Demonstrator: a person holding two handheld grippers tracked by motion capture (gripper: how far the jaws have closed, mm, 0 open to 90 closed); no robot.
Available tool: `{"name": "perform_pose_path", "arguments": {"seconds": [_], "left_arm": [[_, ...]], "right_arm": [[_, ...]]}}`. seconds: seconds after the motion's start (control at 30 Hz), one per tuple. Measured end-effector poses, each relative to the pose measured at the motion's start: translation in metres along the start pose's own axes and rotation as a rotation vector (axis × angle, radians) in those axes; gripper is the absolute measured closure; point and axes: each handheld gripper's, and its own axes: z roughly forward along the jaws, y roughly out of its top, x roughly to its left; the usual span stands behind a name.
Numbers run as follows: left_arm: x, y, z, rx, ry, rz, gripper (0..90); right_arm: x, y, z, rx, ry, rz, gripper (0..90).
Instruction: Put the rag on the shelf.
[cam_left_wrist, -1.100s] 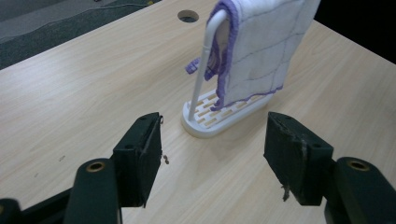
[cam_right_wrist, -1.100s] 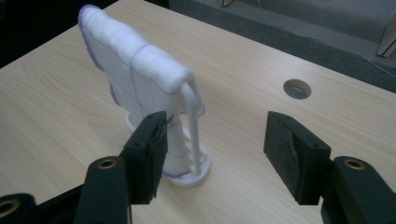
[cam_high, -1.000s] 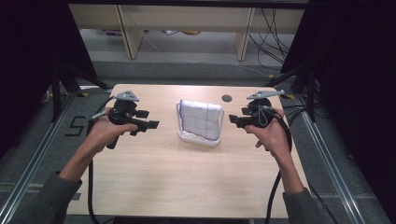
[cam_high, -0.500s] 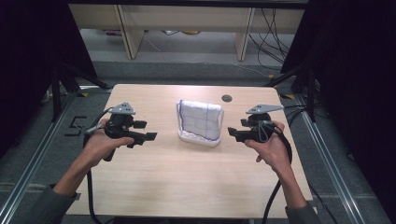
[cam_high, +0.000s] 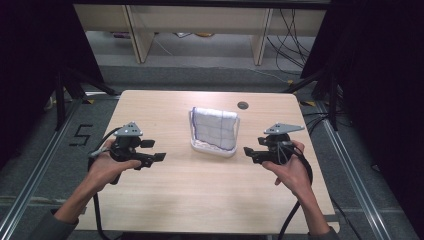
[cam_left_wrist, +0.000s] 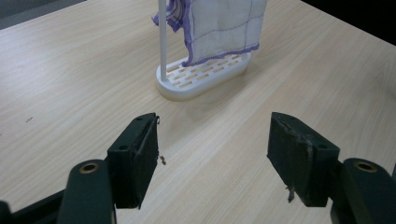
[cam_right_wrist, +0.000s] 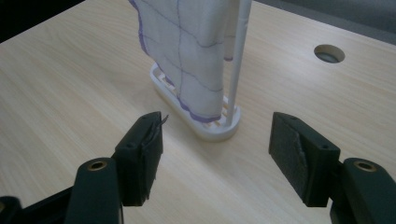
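A white cloth (cam_high: 215, 129) with thin purple grid lines and a purple edge hangs over a small white rack (cam_high: 212, 148). The rack has two thin upright posts and a long oval base with slots. In the high view it stands in the centre of the frame, on the light wooden table (cam_high: 200, 200), a little above the middle of the tabletop. The cloth covers most of the rack and its lower edge almost reaches the base.

The left gripper (cam_high: 161, 157) is at the left of the frame and the right gripper (cam_high: 247, 152) at the right, both pointing toward the rack but apart from it. The left jaws stand wide; the right jaws, also wide, have just been opening. Nothing is between either pair.

A round hole (cam_high: 243, 105) is in the table, above and right of the rack.
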Motion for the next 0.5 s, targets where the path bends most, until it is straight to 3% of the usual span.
{"name": "perform_pose_path", "arguments": {"seconds": [0.07, 0.1, 0.13, 0.17, 0.2, 0.33, 0.37, 0.4, 0.43, 0.47, 0.5], "left_arm": [[-0.001, -0.004, -0.001, 0.014, -0.005, 0.012, 32.4], [-0.003, -0.007, 0.0, 0.0, -0.006, -0.003, 32.1], [-0.003, -0.009, 0.0, 0.01, -0.014, 0.008, 31.9], [-0.004, -0.012, 0.001, -0.003, -0.015, -0.005, 31.8], [-0.006, -0.014, 0.002, -0.002, -0.013, -0.004, 31.5], [-0.009, -0.021, 0.003, 0.004, -0.017, 0.006, 30.9], [-0.008, -0.022, 0.001, 0.021, -0.016, 0.026, 30.6], [-0.011, -0.024, 0.002, 0.001, -0.011, 0.008, 30.4], [-0.011, -0.026, 0.002, 0.004, -0.01, 0.013, 30.4], [-0.012, -0.028, 0.002, -0.004, -0.006, 0.008, 30.2], [-0.012, -0.03, 0.001, 0.004, -0.006, 0.021, 30.0]], "right_arm": [[0.004, -0.003, -0.001, -0.006, 0.004, 0.019, 34.5], [0.007, -0.005, 0.0, -0.002, 0.015, 0.043, 33.8], [0.007, -0.007, 0.0, -0.005, 0.013, 0.025, 33.2], [0.011, -0.009, 0.0, 0.003, 0.014, 0.044, 32.9], [0.011, -0.011, 0.001, 0.0, 0.017, 0.018, 32.7], [0.018, -0.019, 0.005, 0.008, 0.035, 0.029, 30.7], [0.019, -0.021, 0.005, 0.016, 0.037, 0.029, 29.9], [0.023, -0.023, 0.005, 0.02, 0.035, 0.052, 29.8], [0.021, -0.025, 0.006, 0.012, 0.034, 0.019, 29.7], [0.024, -0.028, 0.007, 0.007, 0.047, 0.041, 29.8], [0.023, -0.03, 0.008, 0.007, 0.038, 0.028, 29.8]]}}
